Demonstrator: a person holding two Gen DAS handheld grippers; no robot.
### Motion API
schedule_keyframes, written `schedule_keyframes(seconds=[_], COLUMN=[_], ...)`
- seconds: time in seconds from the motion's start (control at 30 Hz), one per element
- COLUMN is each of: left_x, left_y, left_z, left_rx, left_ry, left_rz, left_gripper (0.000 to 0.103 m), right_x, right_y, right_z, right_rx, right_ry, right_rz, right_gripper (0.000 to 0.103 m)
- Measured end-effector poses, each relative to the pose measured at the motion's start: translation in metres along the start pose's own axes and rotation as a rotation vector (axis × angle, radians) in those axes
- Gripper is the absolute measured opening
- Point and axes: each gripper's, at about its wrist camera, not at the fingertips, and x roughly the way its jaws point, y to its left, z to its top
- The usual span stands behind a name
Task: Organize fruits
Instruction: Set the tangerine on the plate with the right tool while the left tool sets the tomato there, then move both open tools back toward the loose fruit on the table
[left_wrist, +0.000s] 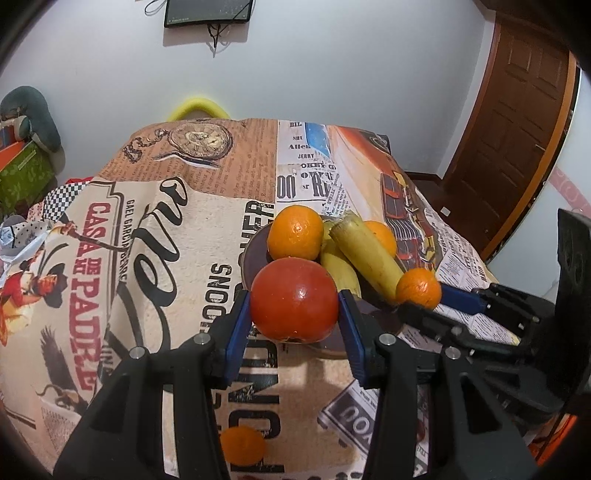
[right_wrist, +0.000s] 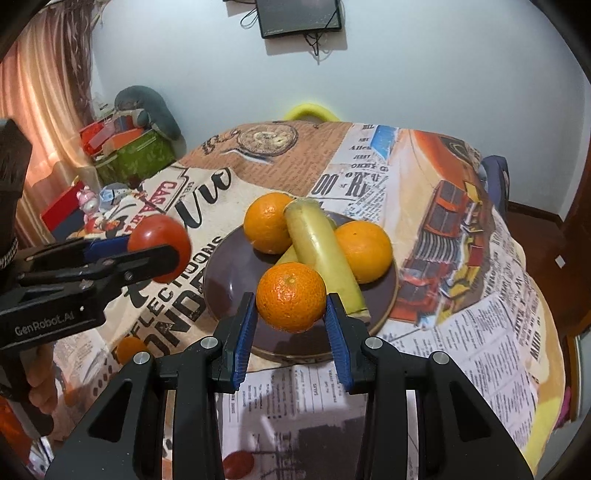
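Note:
My left gripper (left_wrist: 294, 306) is shut on a red tomato (left_wrist: 294, 300) and holds it at the near left edge of a dark brown plate (left_wrist: 255, 251). My right gripper (right_wrist: 290, 306) is shut on an orange (right_wrist: 290, 296) above the plate's (right_wrist: 229, 280) near side. On the plate lie two bananas (right_wrist: 319, 251) and two oranges (right_wrist: 266, 222) (right_wrist: 364, 251). In the right wrist view the left gripper (right_wrist: 155, 254) with the tomato (right_wrist: 159, 242) shows at the left. In the left wrist view the right gripper (left_wrist: 421, 301) with its orange (left_wrist: 418, 288) shows at the right.
The table wears a printed newspaper-style cloth (left_wrist: 177, 236). A loose orange (left_wrist: 242, 445) lies on the cloth near the front left, also seen in the right wrist view (right_wrist: 129, 349). A small red fruit (right_wrist: 238, 464) lies near the front edge. Boxes and clutter (right_wrist: 125, 147) stand left of the table.

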Motion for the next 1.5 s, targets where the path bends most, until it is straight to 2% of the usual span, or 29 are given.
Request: schedule_keyframes(seconds=[0.4,0.9,1.0,1.1,1.5], left_x=[0.049,0.071,0.070,0.064,0.014], left_y=[0.001,-0.004,-0.001,0.004,0.010], left_z=[0.003,0.000,0.001,0.003,0.003], left_rx=[-0.017,-0.004,-0.027,-0.055,-0.031], left_ry=[0.098,0.179,0.178,0.151,0.081], left_rz=[-0.002,-0.014,-0.028,-0.020,0.024], left_gripper=[0.046,0.047,0.050,0.063,0.063], right_x=[0.027,0.042,0.043,0.046,0.023], right_y=[0.000,-0.001,-0.001,-0.002,-0.003], right_z=[-0.007,-0.012,-0.013,-0.014,-0.012], right_rx=[-0.016,-0.021,-0.022,-0.018,-0.009], right_ry=[0.062,0.095,0.106,0.126,0.096], right_rz=[0.022,0.027,0.022,0.019,0.013], right_gripper=[0.034,0.035,0.035,0.035,0.036])
